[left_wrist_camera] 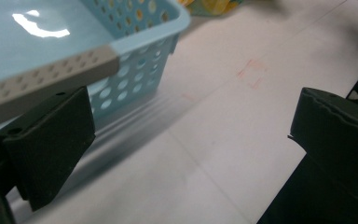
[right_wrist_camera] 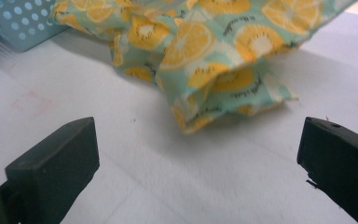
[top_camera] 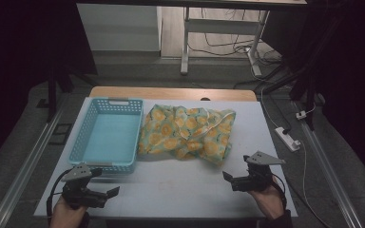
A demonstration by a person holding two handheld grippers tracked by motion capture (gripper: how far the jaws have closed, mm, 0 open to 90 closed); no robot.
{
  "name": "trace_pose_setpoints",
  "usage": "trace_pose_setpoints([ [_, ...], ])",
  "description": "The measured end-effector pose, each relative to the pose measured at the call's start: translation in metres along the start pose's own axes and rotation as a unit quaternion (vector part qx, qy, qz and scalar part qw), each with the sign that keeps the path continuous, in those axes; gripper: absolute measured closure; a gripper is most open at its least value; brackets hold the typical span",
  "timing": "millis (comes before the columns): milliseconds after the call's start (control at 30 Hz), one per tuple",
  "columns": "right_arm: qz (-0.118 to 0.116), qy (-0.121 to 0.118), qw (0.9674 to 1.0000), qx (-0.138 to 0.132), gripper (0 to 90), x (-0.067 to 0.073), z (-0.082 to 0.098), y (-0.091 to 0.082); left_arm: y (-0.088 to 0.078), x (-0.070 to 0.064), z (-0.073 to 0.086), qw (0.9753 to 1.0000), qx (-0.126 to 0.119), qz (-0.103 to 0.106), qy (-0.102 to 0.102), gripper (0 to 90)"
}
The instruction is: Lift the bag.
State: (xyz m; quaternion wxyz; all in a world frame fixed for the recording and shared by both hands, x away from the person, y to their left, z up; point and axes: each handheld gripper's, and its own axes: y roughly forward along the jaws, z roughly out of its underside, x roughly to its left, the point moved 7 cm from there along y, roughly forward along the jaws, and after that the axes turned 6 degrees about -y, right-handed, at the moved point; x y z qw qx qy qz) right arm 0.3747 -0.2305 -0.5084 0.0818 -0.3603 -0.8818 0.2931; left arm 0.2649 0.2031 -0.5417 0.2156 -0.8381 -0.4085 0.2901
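Note:
A crumpled cloth [top_camera: 187, 133] printed with orange slices on pale green lies in the middle of the white table [top_camera: 180, 190]. To its left stands a light blue perforated basket [top_camera: 108, 135] with nothing in it. My left gripper [top_camera: 107, 183] hovers near the front left edge, just in front of the basket's near rim, open with nothing between its jaws. Near the front right, my right gripper [top_camera: 237, 167] is open and points at the cloth's near corner. The left gripper view shows the open left gripper [left_wrist_camera: 191, 107] beside the basket [left_wrist_camera: 135, 42]. The right gripper view has the open right gripper [right_wrist_camera: 198, 133] short of the cloth [right_wrist_camera: 205, 42].
A faint red square mark [left_wrist_camera: 252, 73] is on the tabletop between the grippers. A white power strip [top_camera: 287, 137] and cables lie on the floor at the right. A desk frame [top_camera: 186, 42] stands beyond the table's far edge.

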Motion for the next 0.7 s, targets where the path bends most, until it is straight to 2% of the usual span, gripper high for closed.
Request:
trace_pose_setpoints([
  [133, 0.006, 0.003, 1.0000, 0.003, 0.0, 0.000, 0.012, -0.007, -0.002, 0.006, 0.007, 0.9999, 0.003, -0.011, -0.007, 0.0],
  [300, 0.014, 0.013, 0.9994, 0.028, 0.0, -0.002, 0.033, -0.010, -0.001, 0.013, 0.016, 0.9995, 0.017, -0.026, -0.012, 0.0],
  [467, 0.020, 0.025, 0.9981, 0.053, 0.0, -0.004, 0.052, -0.014, -0.001, 0.020, 0.025, 0.9975, 0.041, -0.056, -0.013, 0.0],
  [533, 0.018, 0.030, 0.9974, 0.063, 0.0, -0.004, 0.058, -0.015, -0.003, 0.021, 0.026, 0.9974, 0.040, -0.057, -0.019, 0.0],
  [600, 0.016, 0.034, 0.9965, 0.074, 0.0, -0.004, 0.062, -0.015, -0.003, 0.023, 0.028, 0.9962, 0.051, -0.066, -0.025, 0.0],
  [700, 0.014, 0.037, 0.9962, 0.077, 0.0, -0.005, 0.063, -0.015, -0.002, 0.023, 0.028, 0.9961, 0.055, -0.064, -0.028, 0.0],
])
